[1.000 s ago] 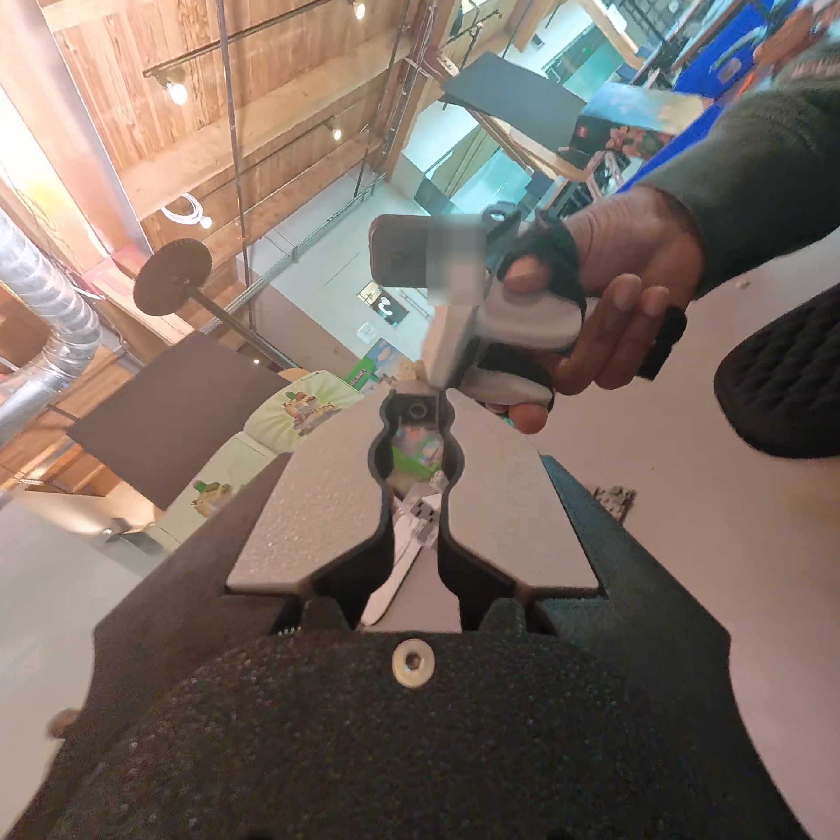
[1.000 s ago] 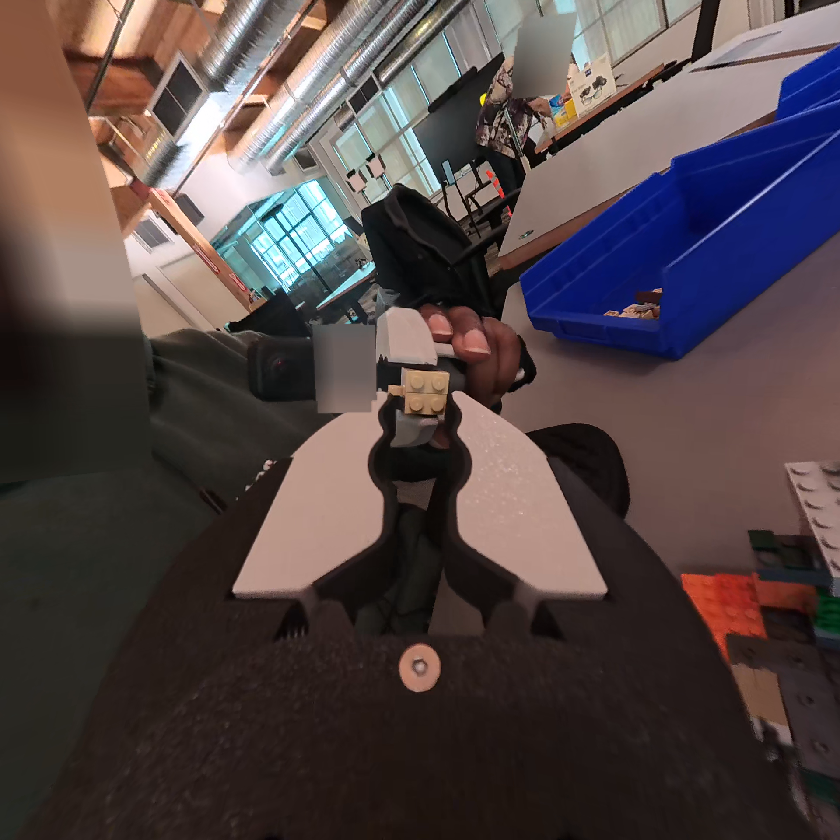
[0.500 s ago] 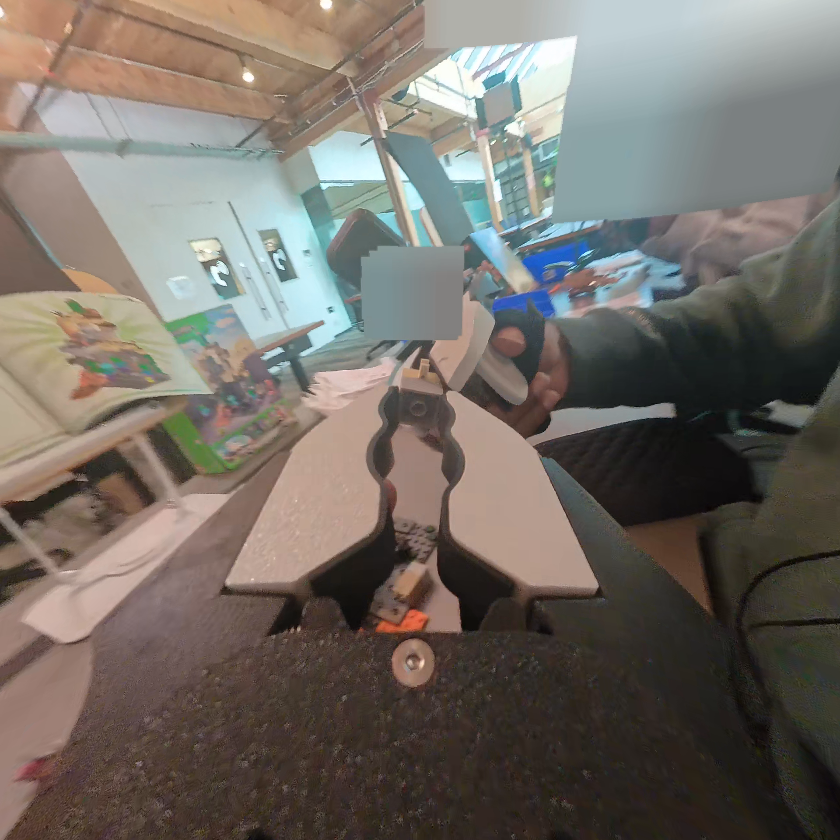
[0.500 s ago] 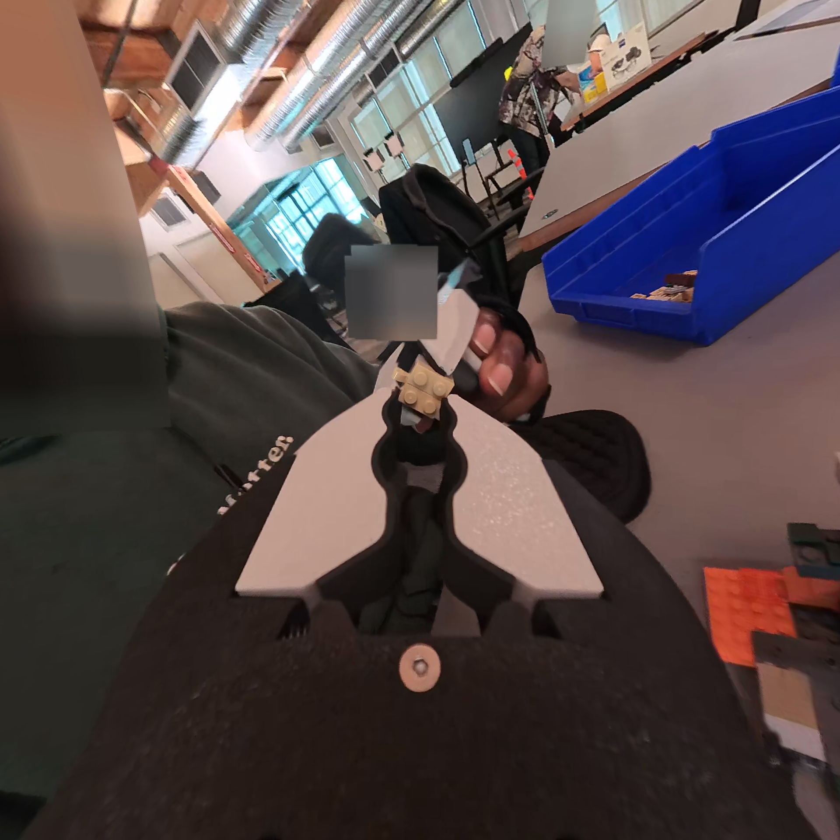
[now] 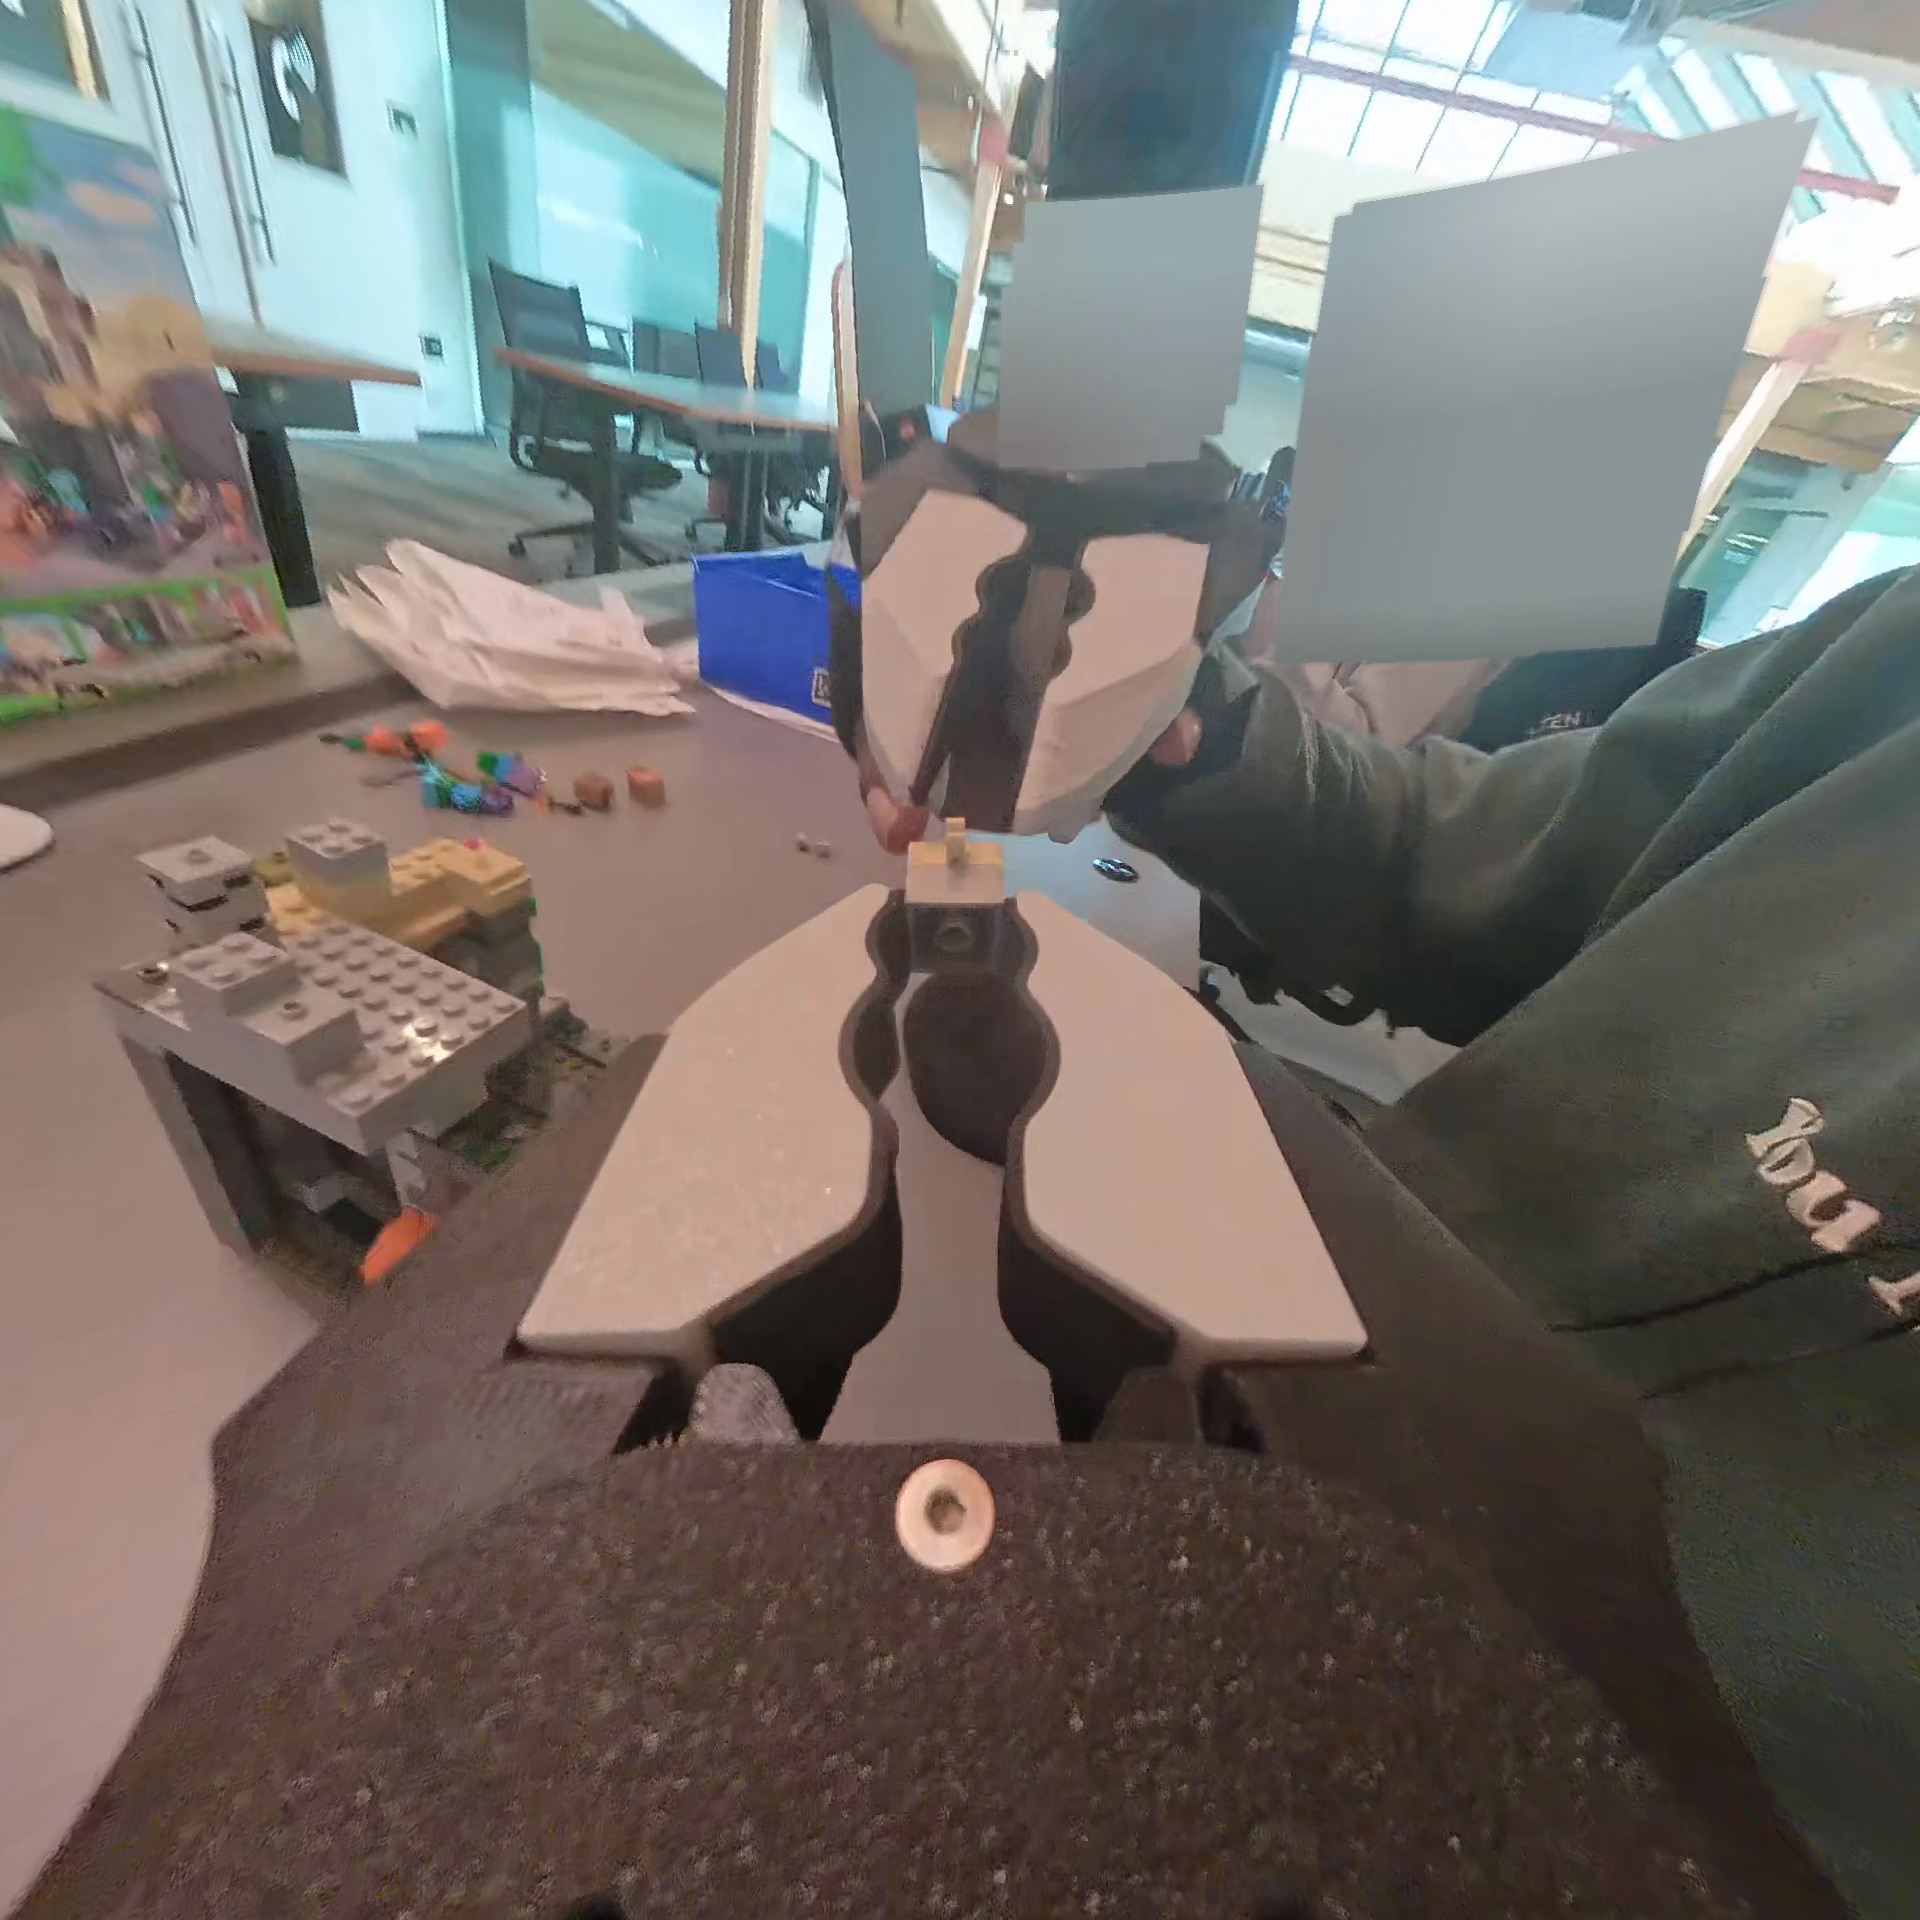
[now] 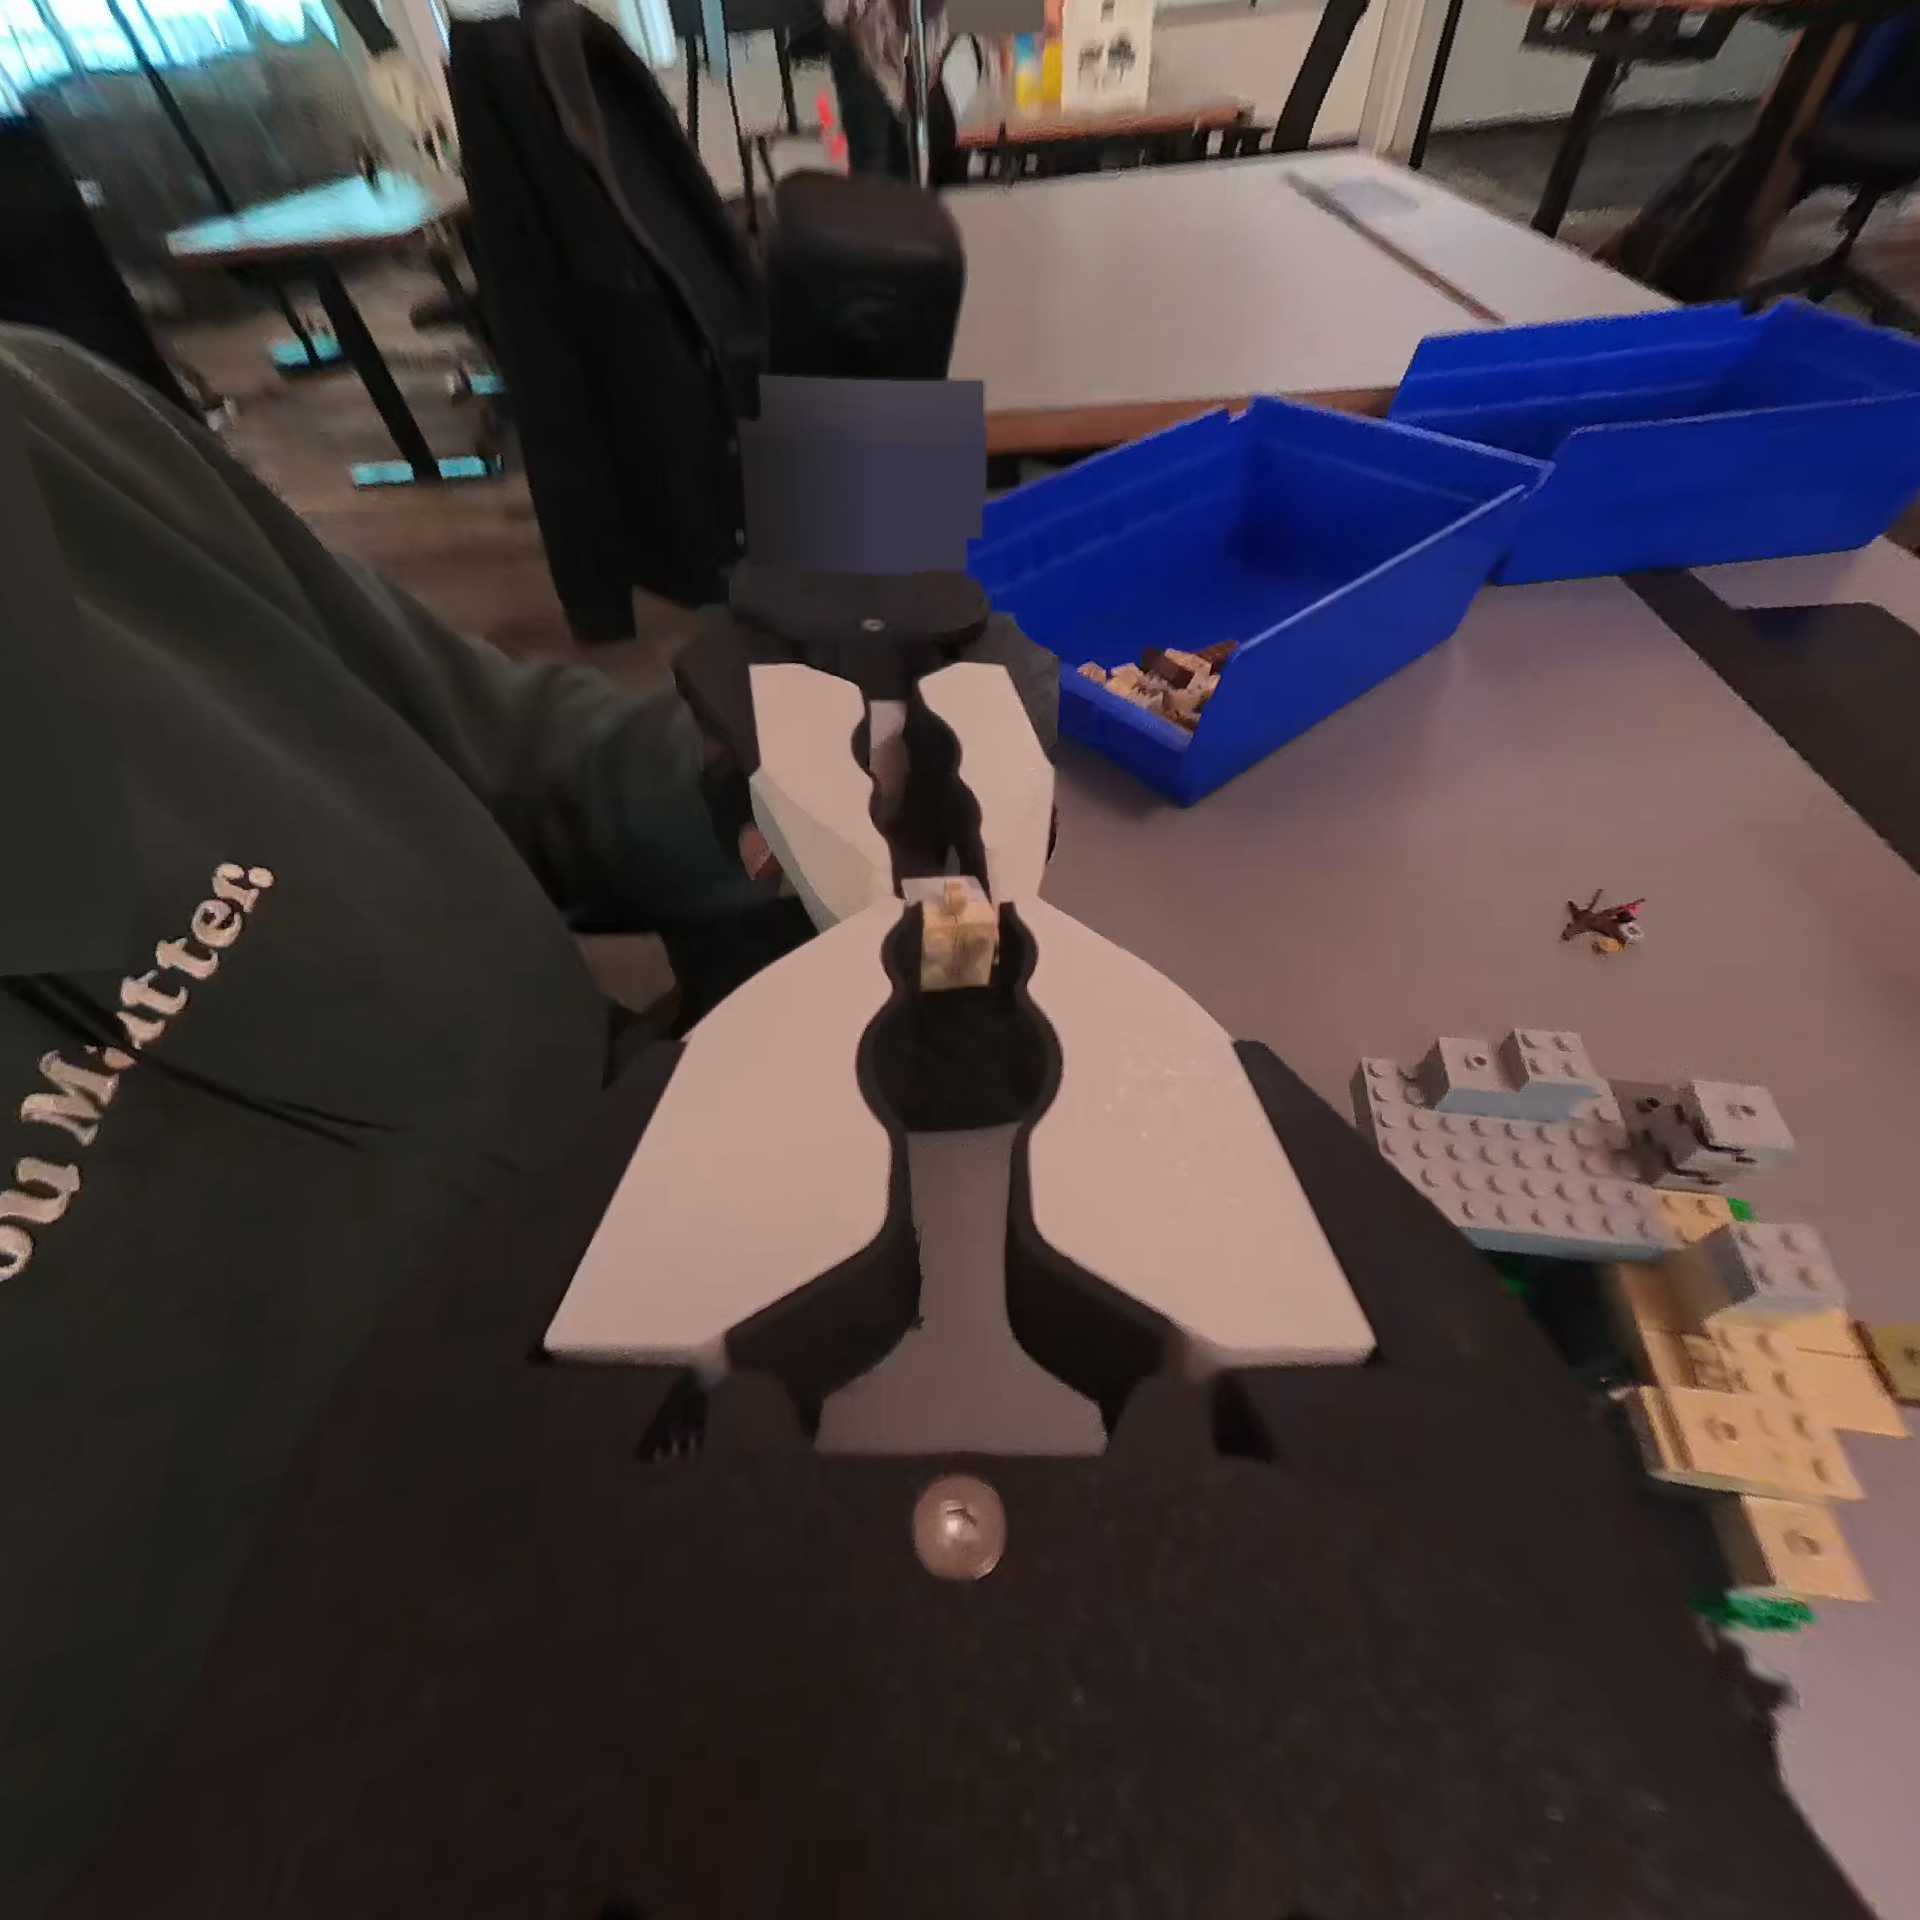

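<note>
both tongs are pinching bricks: left tongs [image 5: 954,914] a grey brick [image 5: 954,883], right tongs [image 6: 954,940] a tan brick [image 6: 956,948]; tip-only grips may be slipping over the desk [image 6: 1455,831].

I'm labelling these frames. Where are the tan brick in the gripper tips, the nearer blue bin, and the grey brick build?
tan brick [image 6: 957,940], right wrist view, its studded face.
nearer blue bin [image 6: 1340,665], right wrist view, its outer side wall.
grey brick build [image 5: 384,1013], left wrist view, its studded top plate.

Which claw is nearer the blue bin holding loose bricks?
Left. The left claw sits just beside the bin; the right claw meets it tip to tip and extends back, farther away.
</note>
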`<state>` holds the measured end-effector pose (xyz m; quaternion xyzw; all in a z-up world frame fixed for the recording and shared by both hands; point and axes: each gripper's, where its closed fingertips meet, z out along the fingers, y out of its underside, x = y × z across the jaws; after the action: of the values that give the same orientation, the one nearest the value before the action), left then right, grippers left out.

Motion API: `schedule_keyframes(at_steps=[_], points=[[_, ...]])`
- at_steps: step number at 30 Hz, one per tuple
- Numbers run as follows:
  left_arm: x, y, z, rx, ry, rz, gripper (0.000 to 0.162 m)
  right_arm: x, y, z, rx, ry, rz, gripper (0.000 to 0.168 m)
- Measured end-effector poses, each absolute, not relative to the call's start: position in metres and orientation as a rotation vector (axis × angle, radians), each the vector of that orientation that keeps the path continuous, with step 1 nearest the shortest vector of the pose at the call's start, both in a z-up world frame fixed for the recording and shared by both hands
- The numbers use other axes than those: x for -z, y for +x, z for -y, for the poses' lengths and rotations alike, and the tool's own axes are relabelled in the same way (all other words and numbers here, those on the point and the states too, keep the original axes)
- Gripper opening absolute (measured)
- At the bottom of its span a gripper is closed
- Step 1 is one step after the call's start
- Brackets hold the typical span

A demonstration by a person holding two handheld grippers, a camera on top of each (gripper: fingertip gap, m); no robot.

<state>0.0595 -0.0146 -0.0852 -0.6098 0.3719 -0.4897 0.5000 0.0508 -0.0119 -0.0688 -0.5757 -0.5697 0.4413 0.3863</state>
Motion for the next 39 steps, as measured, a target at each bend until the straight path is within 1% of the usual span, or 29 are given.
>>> schedule_keyframes(at_steps=[4,6,8,12,17,25,29,32,34,36,39], points=[[0.083,0.060,0.017,1.171,-1.530,-0.945,0.017,0.070,0.046,0.013,-1.060,-1.518,1.594,0.013],[0.083,0.060,0.019,1.144,-1.551,-0.980,0.017,0.070,0.044,0.016,-1.062,-1.532,1.660,0.010],[0.082,0.059,0.021,1.121,-1.557,-1.005,0.016,0.070,0.044,0.021,-1.079,-1.536,1.731,0.003],[0.077,0.057,0.027,1.126,-1.541,-1.029,0.016,0.068,0.045,0.027,-1.118,-1.558,1.792,0.002],[0.071,0.052,0.029,1.190,-1.501,-0.996,0.017,0.063,0.043,0.029,-1.251,-1.528,1.680,0.001],[0.087,0.054,0.032,1.316,-1.479,-0.902,0.016,0.084,0.049,0.032,-1.449,-1.500,1.479,0.001],[0.087,0.057,0.032,1.327,-1.459,-0.867,0.016,0.086,0.054,0.033,-1.489,-1.478,1.423,0.001],[0.054,0.016,0.016,1.347,-1.337,-0.671,0.017,0.098,0.074,0.023,-1.503,-1.521,1.329,0.001],[0.072,0.025,0.025,1.198,-1.408,-0.799,0.017,0.106,0.080,0.022,-1.505,-1.543,1.287,0.001],[0.090,0.038,0.028,1.192,-1.471,-0.846,0.017,0.106,0.077,0.024,-1.505,-1.522,1.278,0.001],[0.105,0.044,0.022,1.119,-1.523,-0.888,0.017,0.104,0.074,0.025,-1.531,-1.492,1.255,0.001]])
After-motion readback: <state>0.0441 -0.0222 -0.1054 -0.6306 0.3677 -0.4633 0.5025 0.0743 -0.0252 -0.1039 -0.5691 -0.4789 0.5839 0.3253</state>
